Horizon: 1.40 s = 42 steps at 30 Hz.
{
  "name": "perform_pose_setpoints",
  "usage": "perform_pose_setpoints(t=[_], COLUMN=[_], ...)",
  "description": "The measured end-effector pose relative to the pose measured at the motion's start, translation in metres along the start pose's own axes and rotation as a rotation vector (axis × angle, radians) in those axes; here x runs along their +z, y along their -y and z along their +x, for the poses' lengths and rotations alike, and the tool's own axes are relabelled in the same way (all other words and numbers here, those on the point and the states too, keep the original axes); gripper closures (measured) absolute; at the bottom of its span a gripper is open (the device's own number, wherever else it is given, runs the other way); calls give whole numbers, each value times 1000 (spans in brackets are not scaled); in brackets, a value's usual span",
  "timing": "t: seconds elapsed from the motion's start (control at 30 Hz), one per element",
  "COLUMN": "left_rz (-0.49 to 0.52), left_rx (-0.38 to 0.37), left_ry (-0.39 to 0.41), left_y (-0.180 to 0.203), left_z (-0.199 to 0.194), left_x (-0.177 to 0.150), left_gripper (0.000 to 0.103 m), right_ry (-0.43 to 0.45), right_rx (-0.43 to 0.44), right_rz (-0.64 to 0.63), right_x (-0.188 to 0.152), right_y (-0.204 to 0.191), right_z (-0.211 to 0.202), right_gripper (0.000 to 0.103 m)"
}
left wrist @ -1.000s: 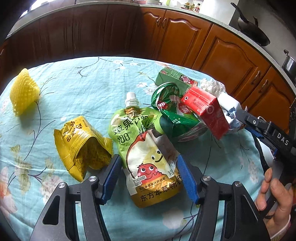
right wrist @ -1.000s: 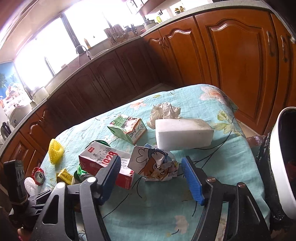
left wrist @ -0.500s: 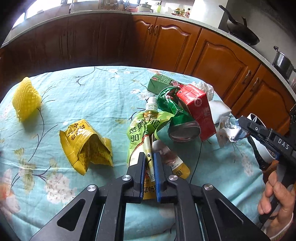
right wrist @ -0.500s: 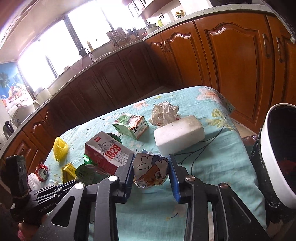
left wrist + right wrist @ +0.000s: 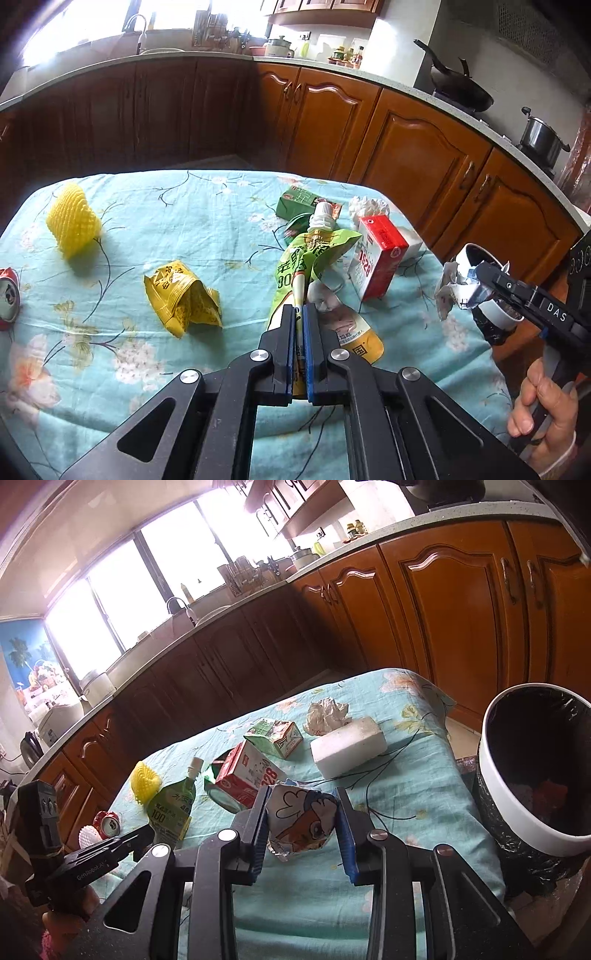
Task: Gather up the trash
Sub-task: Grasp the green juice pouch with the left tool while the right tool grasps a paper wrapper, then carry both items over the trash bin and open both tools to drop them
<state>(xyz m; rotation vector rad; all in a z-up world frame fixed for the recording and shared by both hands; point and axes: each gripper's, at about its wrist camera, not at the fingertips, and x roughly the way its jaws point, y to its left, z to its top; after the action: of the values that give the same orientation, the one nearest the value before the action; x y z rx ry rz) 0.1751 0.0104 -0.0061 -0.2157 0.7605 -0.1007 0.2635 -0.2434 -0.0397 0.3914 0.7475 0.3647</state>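
Note:
My left gripper (image 5: 299, 314) is shut on a green juice pouch (image 5: 314, 254) with a white cap, lifted off the blue floral tablecloth (image 5: 192, 221). The pouch also shows in the right wrist view (image 5: 171, 805). My right gripper (image 5: 301, 812) is shut on a crumpled cartoon wrapper (image 5: 303, 818), held above the table; the wrapper also shows in the left wrist view (image 5: 456, 286). A white bin with a black liner (image 5: 532, 764) stands just right of the table.
On the table lie a yellow snack bag (image 5: 184, 299), a yellow foam net (image 5: 72, 225), a red carton (image 5: 380, 254), a green carton (image 5: 277, 736), a white foam block (image 5: 347, 747), a crumpled tissue (image 5: 327, 710) and a crushed red can (image 5: 7, 295). Wooden cabinets surround.
Both grippers closed, the left on the pouch and the right on the wrapper. Both have since lifted, and the right one has moved towards the bin.

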Motion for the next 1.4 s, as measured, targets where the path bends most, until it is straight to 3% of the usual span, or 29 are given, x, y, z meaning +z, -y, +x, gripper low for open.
perform_pose_setpoints(t=[0.2, 0.6, 1.4], left_rz=[43, 157, 306], left_rx=[-40, -156, -279], left_ry=[30, 25, -76], left_y=[22, 81, 186], left_z=[-16, 1, 91], left_x=[4, 12, 32], left_gripper=[101, 101, 101], right_ry=[33, 84, 176], right_rx=[-9, -84, -252], right_rz=[1, 49, 170], right_x=[0, -3, 1], right_y=[5, 44, 134], right_z=[-18, -58, -116], right_gripper=[70, 70, 70])
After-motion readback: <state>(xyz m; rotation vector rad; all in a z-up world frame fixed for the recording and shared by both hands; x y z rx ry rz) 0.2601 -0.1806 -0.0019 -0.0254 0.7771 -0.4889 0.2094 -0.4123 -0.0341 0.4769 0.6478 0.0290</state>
